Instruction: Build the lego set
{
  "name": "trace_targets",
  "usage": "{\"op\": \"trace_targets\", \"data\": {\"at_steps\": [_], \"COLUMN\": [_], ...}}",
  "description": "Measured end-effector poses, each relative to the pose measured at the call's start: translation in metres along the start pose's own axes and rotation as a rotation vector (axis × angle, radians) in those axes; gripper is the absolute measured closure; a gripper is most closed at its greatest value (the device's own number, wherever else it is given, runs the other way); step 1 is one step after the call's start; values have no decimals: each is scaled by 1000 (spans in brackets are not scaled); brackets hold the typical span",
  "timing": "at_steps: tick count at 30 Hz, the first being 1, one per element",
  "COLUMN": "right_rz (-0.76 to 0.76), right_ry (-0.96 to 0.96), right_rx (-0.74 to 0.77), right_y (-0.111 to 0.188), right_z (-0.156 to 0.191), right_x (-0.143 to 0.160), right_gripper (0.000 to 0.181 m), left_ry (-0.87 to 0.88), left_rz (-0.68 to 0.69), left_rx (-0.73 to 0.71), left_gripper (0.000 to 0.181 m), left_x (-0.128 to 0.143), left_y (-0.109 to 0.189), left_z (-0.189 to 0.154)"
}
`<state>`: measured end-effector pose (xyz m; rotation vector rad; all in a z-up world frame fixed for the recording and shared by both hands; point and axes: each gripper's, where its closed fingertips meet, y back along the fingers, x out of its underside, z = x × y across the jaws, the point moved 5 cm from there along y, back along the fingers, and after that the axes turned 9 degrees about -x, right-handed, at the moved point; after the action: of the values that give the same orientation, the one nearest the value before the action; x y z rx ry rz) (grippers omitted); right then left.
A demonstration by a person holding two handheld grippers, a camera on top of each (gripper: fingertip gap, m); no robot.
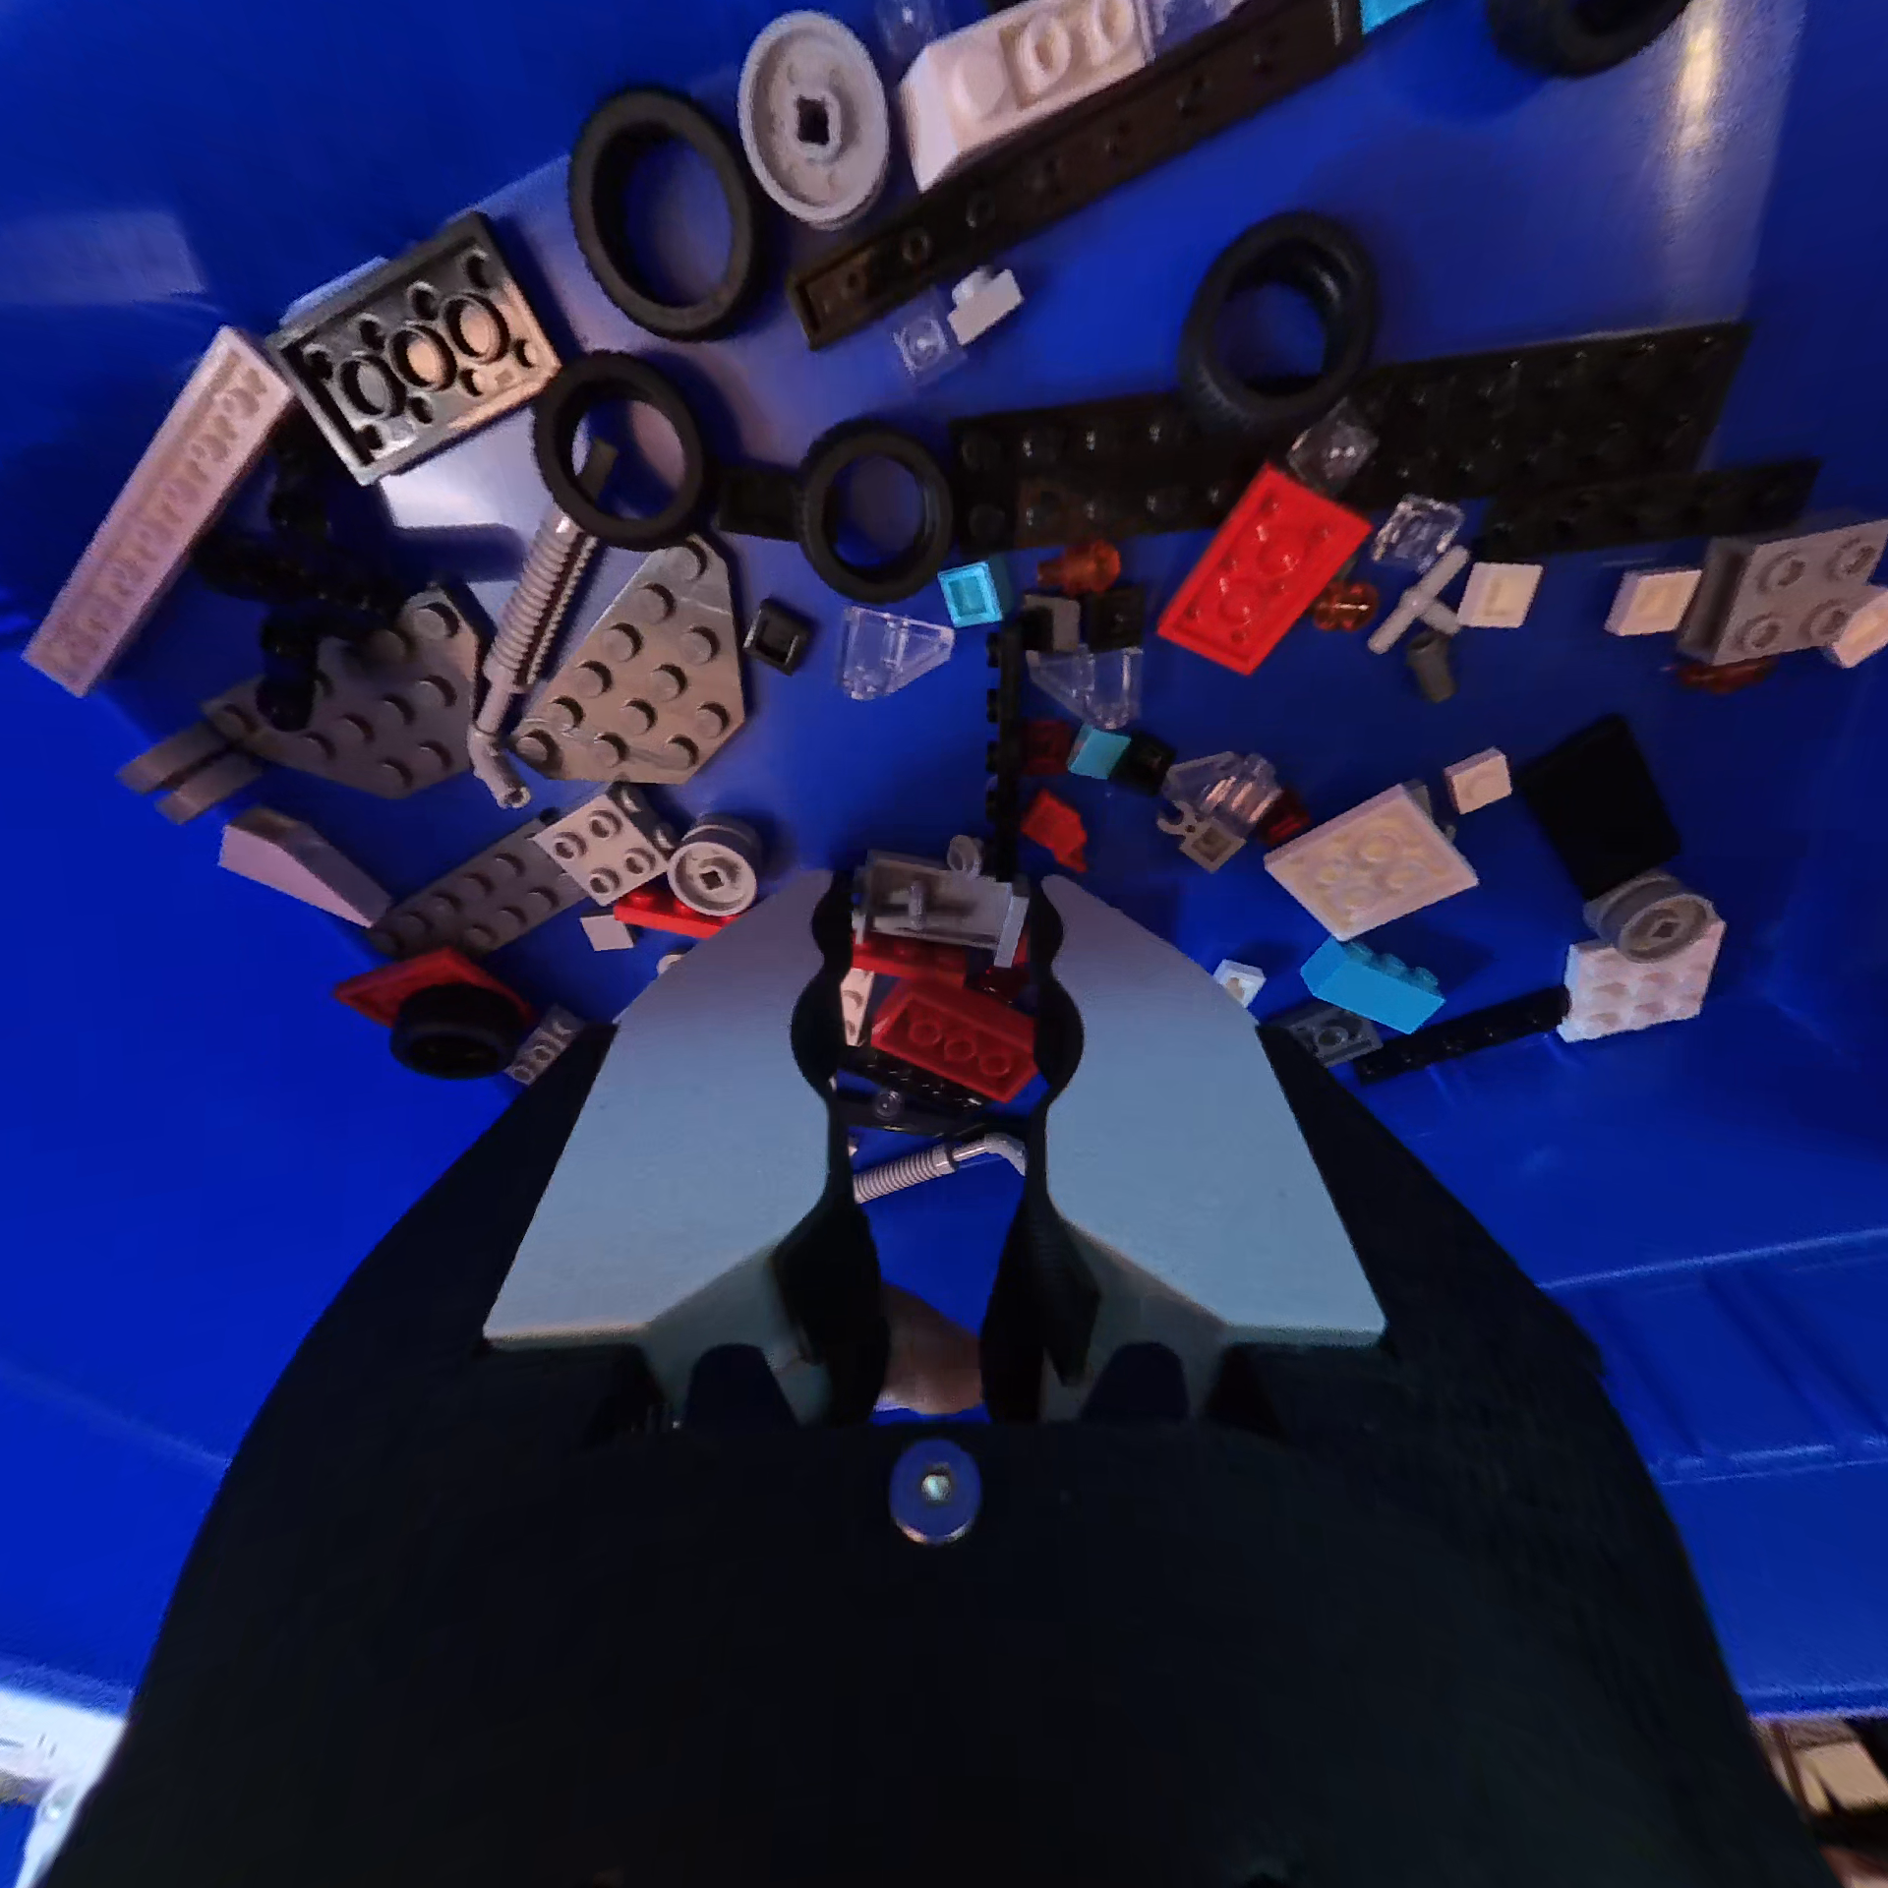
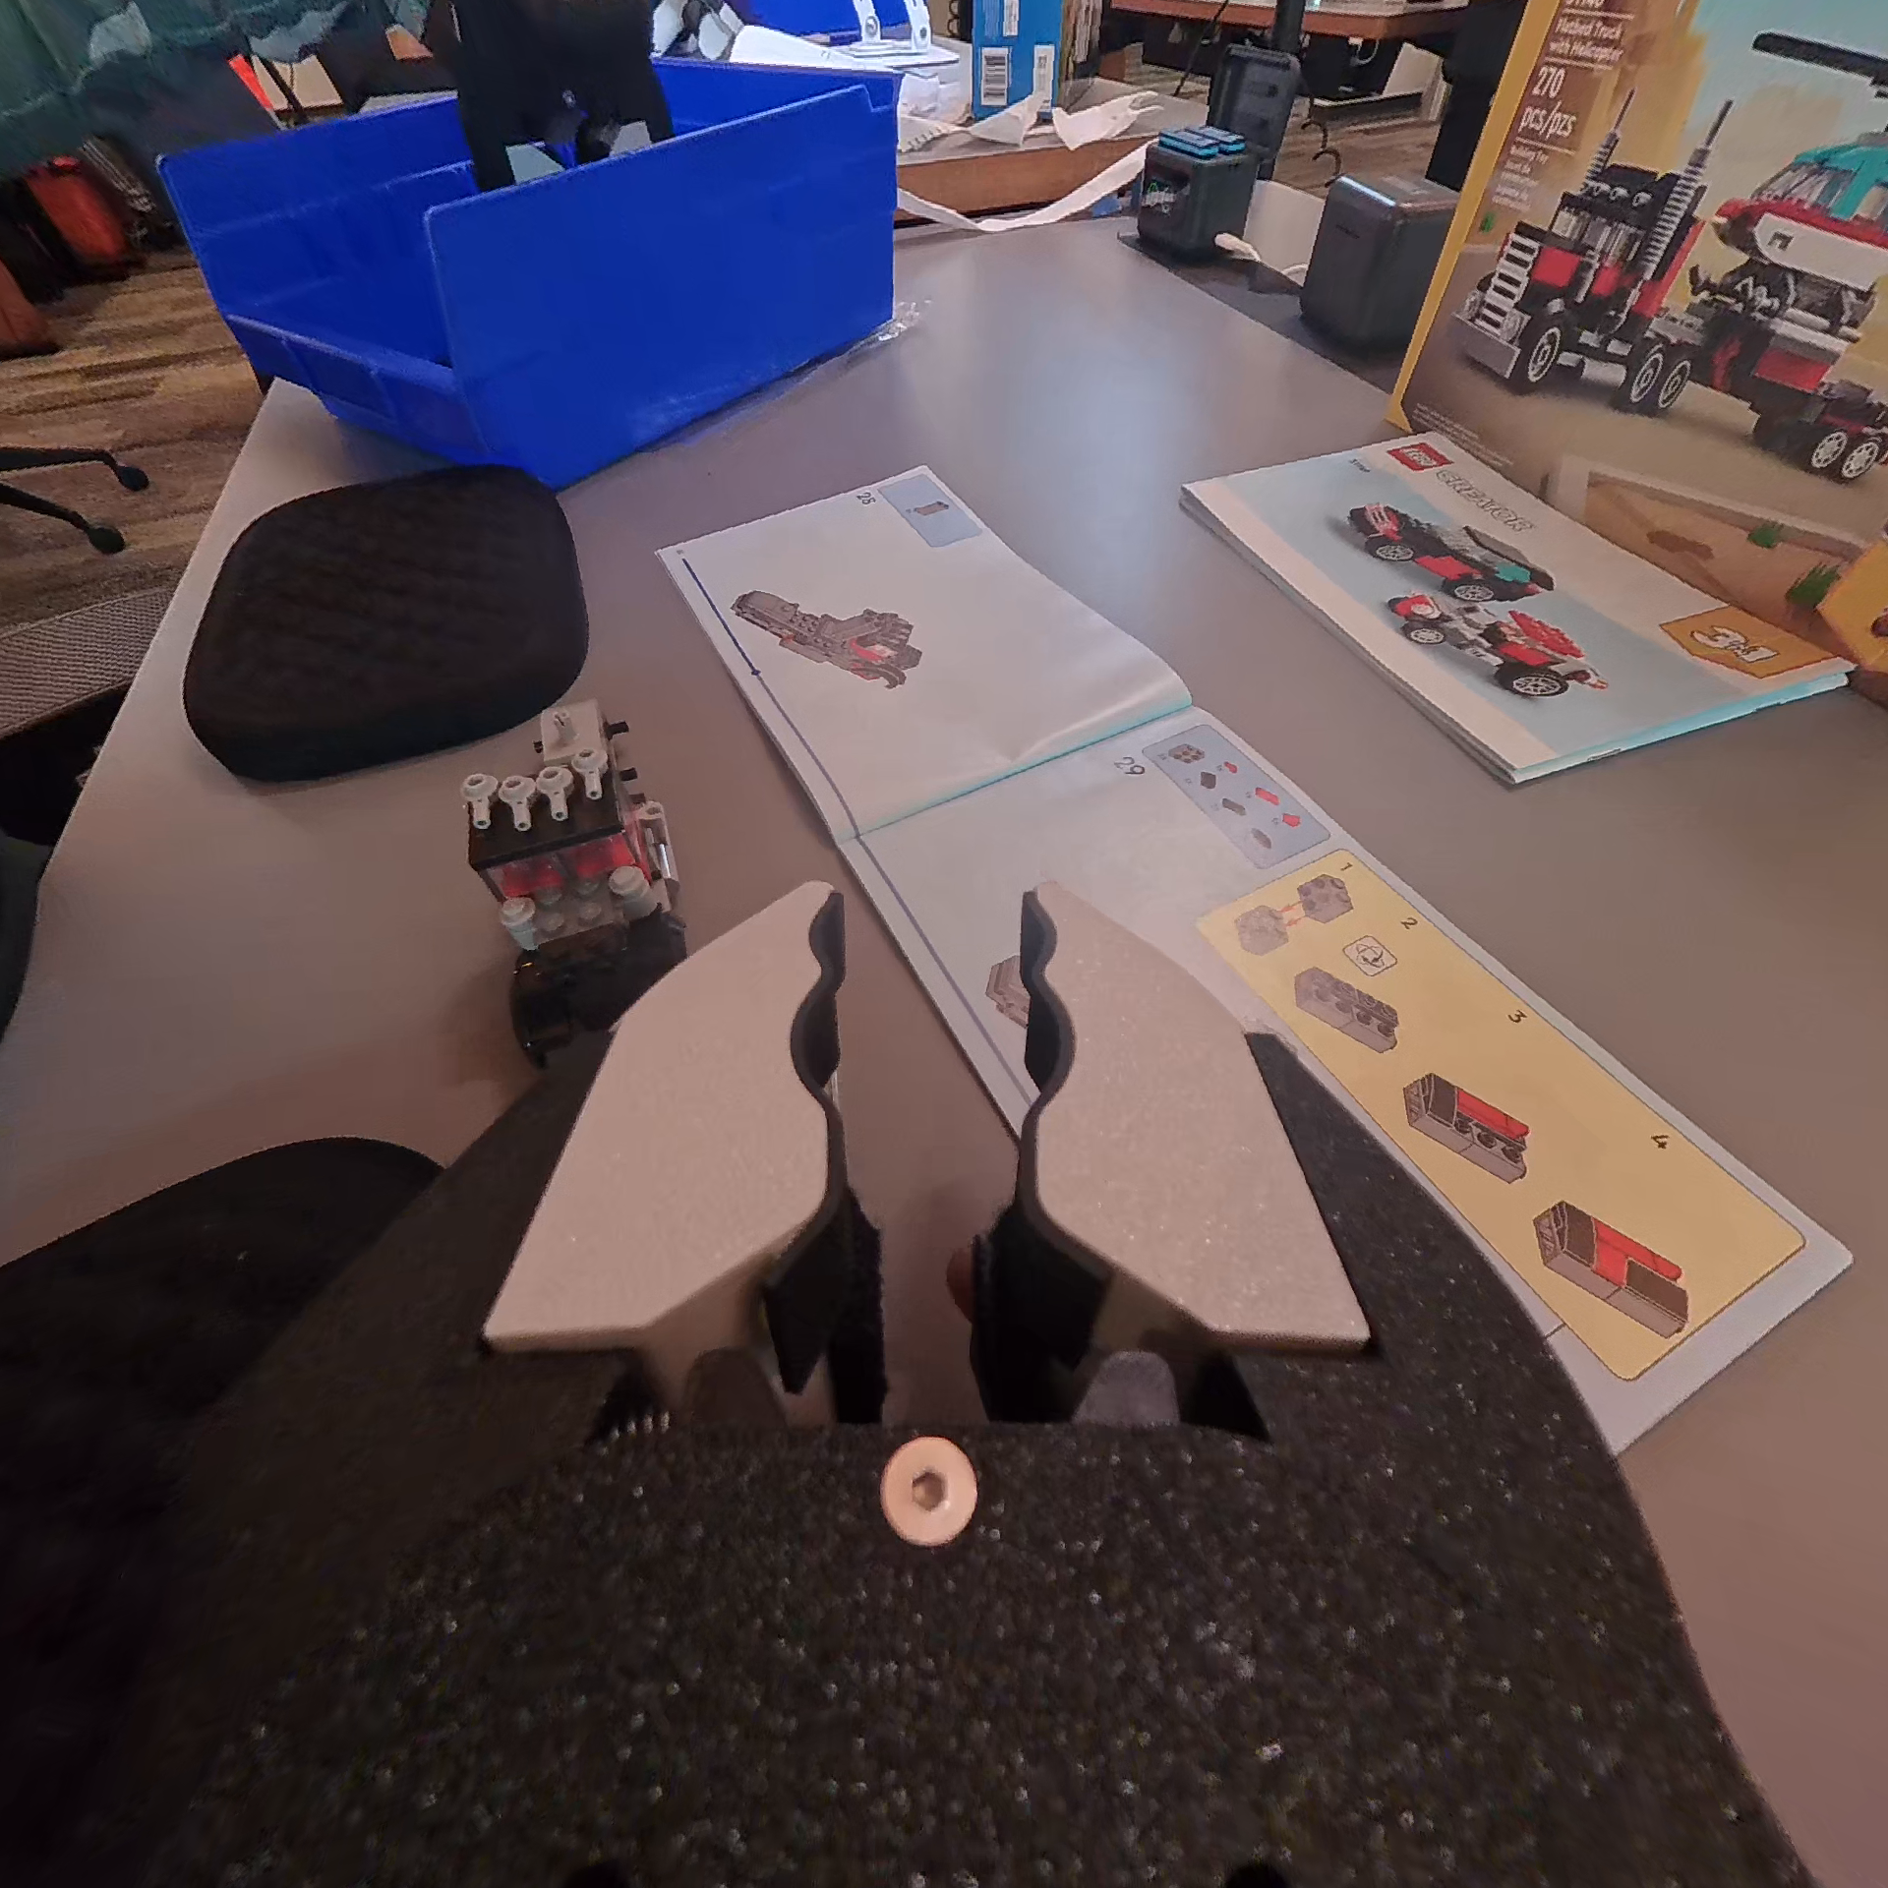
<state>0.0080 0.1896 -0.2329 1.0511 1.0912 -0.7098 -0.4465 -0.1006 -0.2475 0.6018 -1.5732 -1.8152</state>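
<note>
In the left wrist view my left gripper reaches down into the blue bin. Its tips press both sides of a small grey piece, held above a red brick. Loose pieces cover the bin floor: black tyres, grey wedge plates, a red plate, a white plate. In the right wrist view my right gripper is open and empty, low over the grey table. The partly built black, red and grey model stands just left of it. The open instruction booklet lies under and ahead of it.
The blue bin stands at the table's far left with the left gripper in it. A black pad lies in front of the bin. A second booklet and the set's box are at the right. Dark devices stand behind. Across from one pair of fingers to the other is roughly 50 cm. To the white plate: left tips about 6 cm, right tips about 50 cm.
</note>
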Motion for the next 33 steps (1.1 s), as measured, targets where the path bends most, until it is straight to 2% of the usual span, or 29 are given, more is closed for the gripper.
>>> {"op": "trace_targets", "data": {"at_steps": [3,9,11,14,16,19,20,22,25,28,30,33], "right_rz": [0,15,19,20,18,14,13,10,9,6,-6,-59], "right_ry": [-3,-14,-15,-7,-5,3,5,8,11,15,15,6], "right_rx": [-1,-9,-14,-15,-16,-15,-14,-14,-14,-17,-28,-68], "right_y": [0,-1,-2,-3,-3,-2,-2,-2,-2,-2,-3,-5], "right_z": [-1,-1,-1,0,0,1,2,2,3,4,4,8], "right_x": [0,2,2,2,1,0,0,-1,-1,-2,-5,-16], "right_gripper": [148,148,148,148,148,149,149,149,149,149,149,149], "left_ry": [71,400,538,820,1018,1279,1336,1398,1390,1279,1099,740], "left_rz": [-74,-428,-603,-1006,-1330,-1796,-1910,-2038,-2042,-1945,-1811,-1466], "left_rx": [-100,-492,-652,-769,-716,-481,-425,-379,-409,-441,-511,-751], "left_gripper": [149,149,149,150,149,150,150,150,150,150,150,150], "left_x": [-4,-15,-19,-24,-22,-14,-10,-4,-5,-18,-40,-86], "left_y": [6,51,73,115,140,162,165,166,165,169,173,174], "left_z": [7,16,18,14,9,2,0,-4,-6,-10,-17,-32]}}
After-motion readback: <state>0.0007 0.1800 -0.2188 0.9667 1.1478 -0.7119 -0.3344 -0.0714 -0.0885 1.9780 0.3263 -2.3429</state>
